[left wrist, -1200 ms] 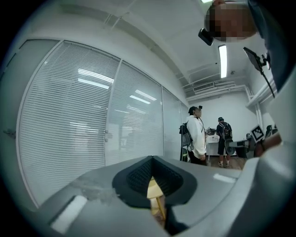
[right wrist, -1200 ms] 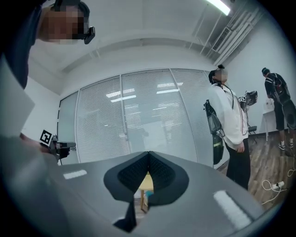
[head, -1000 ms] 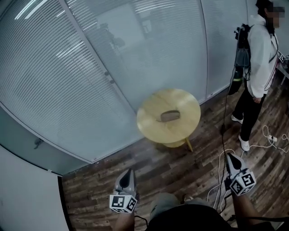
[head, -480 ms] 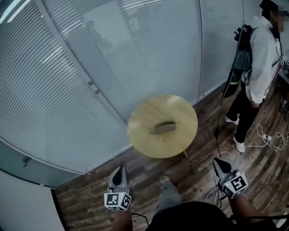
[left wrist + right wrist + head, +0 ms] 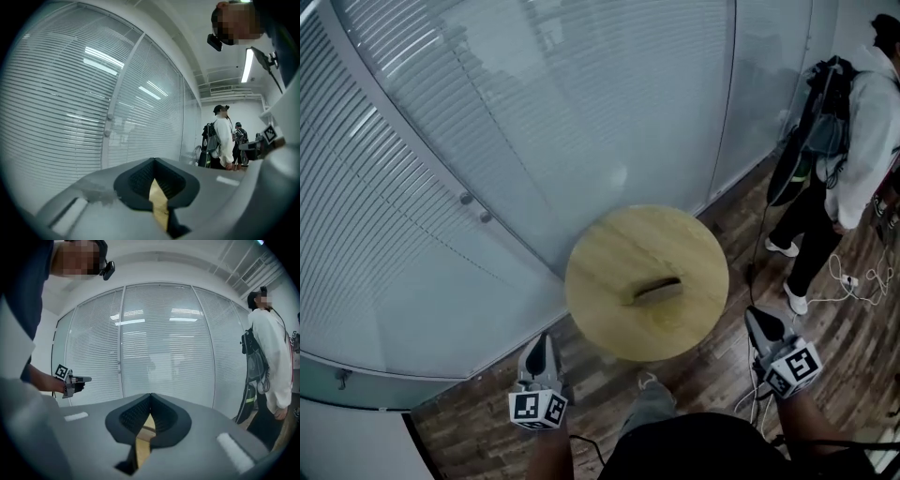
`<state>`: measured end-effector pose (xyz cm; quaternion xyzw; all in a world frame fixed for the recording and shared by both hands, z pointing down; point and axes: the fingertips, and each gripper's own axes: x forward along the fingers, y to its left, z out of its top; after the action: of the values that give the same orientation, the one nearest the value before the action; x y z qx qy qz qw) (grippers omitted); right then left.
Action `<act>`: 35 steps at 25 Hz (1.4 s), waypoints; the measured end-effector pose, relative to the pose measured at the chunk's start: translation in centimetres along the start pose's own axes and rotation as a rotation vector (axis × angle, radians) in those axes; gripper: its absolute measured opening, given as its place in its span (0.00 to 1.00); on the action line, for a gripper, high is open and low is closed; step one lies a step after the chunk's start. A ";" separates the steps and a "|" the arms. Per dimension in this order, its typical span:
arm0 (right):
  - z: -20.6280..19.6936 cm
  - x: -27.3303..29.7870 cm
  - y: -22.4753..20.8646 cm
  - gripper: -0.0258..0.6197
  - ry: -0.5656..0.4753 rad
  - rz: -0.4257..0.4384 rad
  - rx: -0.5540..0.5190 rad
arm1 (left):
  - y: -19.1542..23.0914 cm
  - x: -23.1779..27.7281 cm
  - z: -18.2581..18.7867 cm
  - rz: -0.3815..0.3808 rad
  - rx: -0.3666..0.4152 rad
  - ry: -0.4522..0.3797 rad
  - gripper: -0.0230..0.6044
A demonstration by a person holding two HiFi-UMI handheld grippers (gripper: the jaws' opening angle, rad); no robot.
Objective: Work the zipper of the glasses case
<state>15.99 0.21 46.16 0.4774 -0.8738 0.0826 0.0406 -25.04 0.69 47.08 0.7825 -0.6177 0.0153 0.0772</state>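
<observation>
One round wooden tabletop [image 5: 609,272] stands on a plank floor [image 5: 487,412] beside a curved glass wall [image 5: 487,141] with blinds. One dark oblong glasses case [image 5: 654,290] lies near the tabletop's middle. Both the left hand-held gripper [image 5: 538,341] and the right hand-held gripper [image 5: 756,317] hang short of the tabletop, jaws pressed together, empty.

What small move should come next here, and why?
Probably bring the left gripper and right gripper forward over the round table toward the glasses case. Both are shut and empty, held low short of the table's near edge, and the case lies near the table's middle with nothing touching it.
</observation>
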 end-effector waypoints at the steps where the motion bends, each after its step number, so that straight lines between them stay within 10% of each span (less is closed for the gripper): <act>1: 0.4 1.6 0.1 0.05 -0.005 -0.002 0.006 | 1.1 1.2 0.4 -0.009 0.004 0.000 0.04; 14: -0.3 8.1 -0.2 0.05 0.091 -0.016 0.027 | 1.1 11.0 1.2 -0.159 -0.038 -0.025 0.04; 25: -1.7 16.2 -1.0 0.05 0.147 0.229 0.035 | -4.4 12.5 4.7 -0.258 -0.059 -0.101 0.04; 35: -5.8 23.9 -1.0 0.05 0.217 0.427 -0.111 | -3.1 15.8 1.8 -0.143 0.012 0.020 0.04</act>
<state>3.85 -19.04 55.55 0.2671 -0.9487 0.0918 0.1420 -18.43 -14.07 46.85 0.8248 -0.5594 0.0213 0.0797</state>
